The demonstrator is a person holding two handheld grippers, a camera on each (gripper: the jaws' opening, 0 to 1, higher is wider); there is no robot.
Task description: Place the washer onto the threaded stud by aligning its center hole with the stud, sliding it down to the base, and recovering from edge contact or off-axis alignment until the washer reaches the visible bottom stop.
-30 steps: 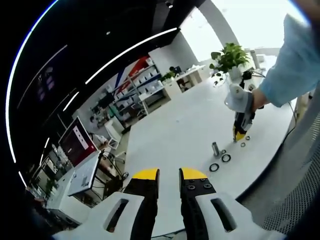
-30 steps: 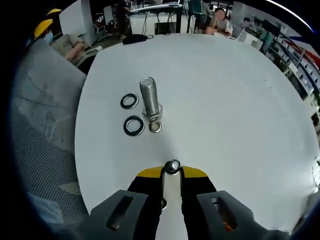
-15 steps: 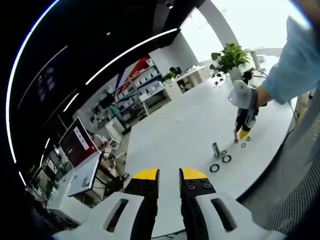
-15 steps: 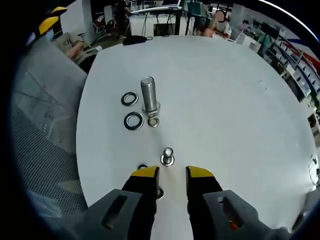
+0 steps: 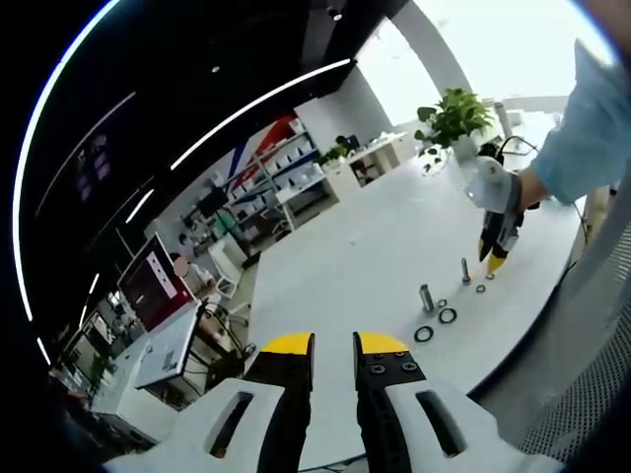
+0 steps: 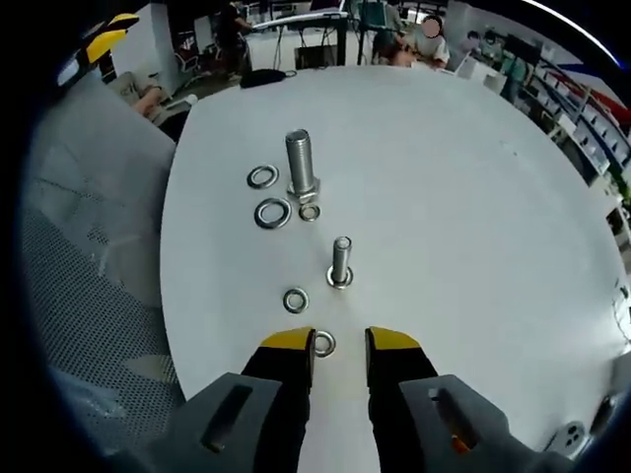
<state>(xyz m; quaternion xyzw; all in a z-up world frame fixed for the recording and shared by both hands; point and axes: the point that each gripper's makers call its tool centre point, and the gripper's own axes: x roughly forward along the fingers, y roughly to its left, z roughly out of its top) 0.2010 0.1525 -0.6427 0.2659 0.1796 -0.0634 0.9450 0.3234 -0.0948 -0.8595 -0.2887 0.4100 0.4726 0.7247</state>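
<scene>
Bare stud; washer beside, seemingly.

Two threaded studs stand on the table, with five washers (all lying flat).

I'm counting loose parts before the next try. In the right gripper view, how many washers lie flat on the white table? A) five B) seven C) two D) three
A: three washers lie by the large stud, one more lies near the small stud, and one lies between the right gripper tips.
</scene>
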